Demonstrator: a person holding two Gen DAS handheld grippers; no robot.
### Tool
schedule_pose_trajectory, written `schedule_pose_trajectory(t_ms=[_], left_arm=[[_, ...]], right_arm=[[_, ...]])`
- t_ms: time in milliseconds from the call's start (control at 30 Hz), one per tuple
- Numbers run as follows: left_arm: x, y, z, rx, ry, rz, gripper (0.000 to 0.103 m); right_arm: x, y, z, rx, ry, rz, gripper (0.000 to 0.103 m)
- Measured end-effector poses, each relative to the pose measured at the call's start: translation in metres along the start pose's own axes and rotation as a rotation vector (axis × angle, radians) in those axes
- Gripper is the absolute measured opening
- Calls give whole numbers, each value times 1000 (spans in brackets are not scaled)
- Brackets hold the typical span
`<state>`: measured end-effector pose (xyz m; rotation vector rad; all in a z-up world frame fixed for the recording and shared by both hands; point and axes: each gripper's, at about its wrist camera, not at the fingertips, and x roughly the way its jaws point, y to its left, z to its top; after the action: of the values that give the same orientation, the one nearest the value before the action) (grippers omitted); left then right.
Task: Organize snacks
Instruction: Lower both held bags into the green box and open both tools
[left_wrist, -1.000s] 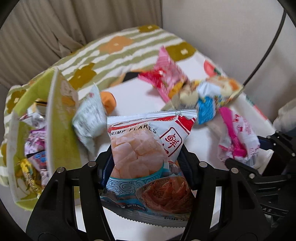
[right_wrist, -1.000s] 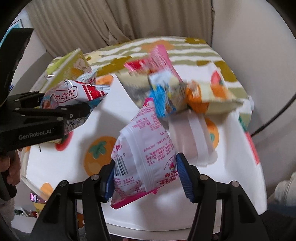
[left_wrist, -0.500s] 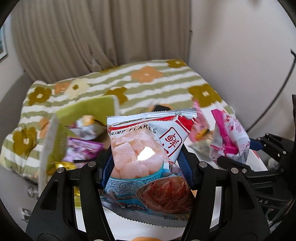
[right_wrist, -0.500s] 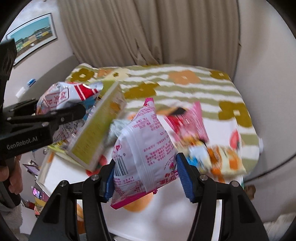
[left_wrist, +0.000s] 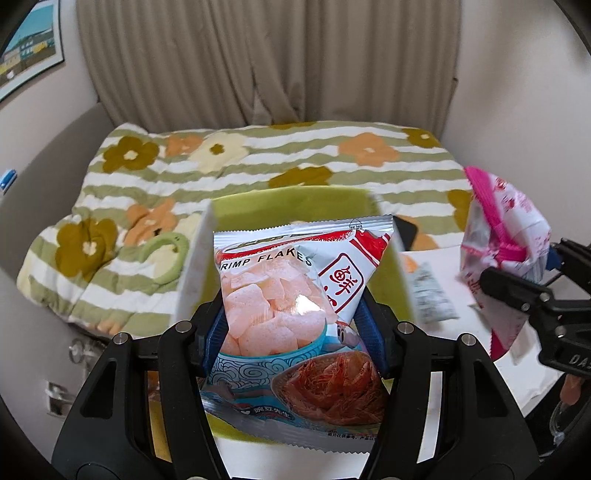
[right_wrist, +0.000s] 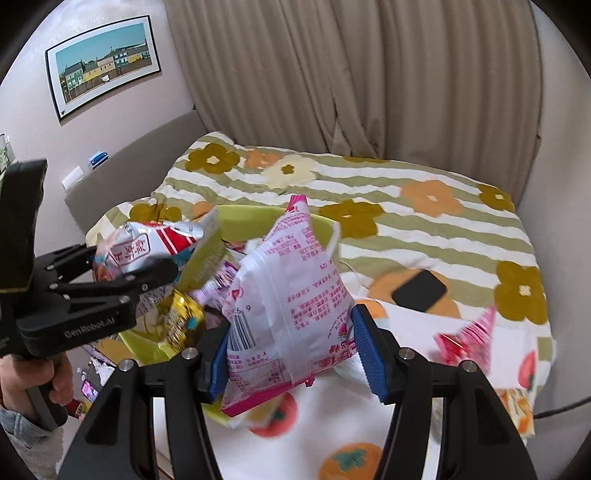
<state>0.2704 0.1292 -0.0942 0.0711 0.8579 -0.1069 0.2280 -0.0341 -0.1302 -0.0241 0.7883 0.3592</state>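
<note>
My left gripper (left_wrist: 293, 332) is shut on a shrimp flakes bag (left_wrist: 291, 314), held up in front of an open lime-green box (left_wrist: 295, 206). In the right wrist view that bag (right_wrist: 144, 247) hangs at the box's left wall. My right gripper (right_wrist: 290, 350) is shut on a white and pink snack bag (right_wrist: 291, 295), raised over the green box (right_wrist: 251, 221), which holds several snack packets (right_wrist: 181, 321). The left wrist view shows the pink bag (left_wrist: 502, 236) at the right, in the other gripper's fingers.
A flowered striped quilt (right_wrist: 406, 206) covers the bed behind. A black phone (right_wrist: 419, 290) lies on it. Loose snack packets (right_wrist: 469, 336) lie on the white persimmon-print cloth (right_wrist: 332, 435) at right. A small grey packet (left_wrist: 430, 291) lies beside the box. A person's hand (right_wrist: 51, 380) grips the left handle.
Both grippers have risen and swung left with their bags, from the snack pile on the cloth to the green box. The grips are unchanged.
</note>
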Motion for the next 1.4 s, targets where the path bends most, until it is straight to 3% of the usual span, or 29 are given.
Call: schedule_pose_trajectory(t_ms=[267,600,633,700,733,767,1033,1400], left_arm=[[60,48,21,23,50,-47,58],[120,54,37,46,121,-81,58],[123,53,37,48,124,-79,60],[130,52,40,54,136,-71,74],[133,51,41,56,140,-48,96],[133,51,42,57,135,-19,103],[124,62,34,-3,149,-41,103],[113,67,13,-42,161,30,103]], right_arm=[[48,33,20,41,27,-41,55],[94,35,29,70,93,-54,55],[97,34,29,69,96,-52,55],[103,32,31,61,103,-46,55],[105,31,33,58,105,-43,55],[108,29,34,54,111,-38,55],[124,19,38,37,164,-11,55],[148,14,50,48,196,54,57]])
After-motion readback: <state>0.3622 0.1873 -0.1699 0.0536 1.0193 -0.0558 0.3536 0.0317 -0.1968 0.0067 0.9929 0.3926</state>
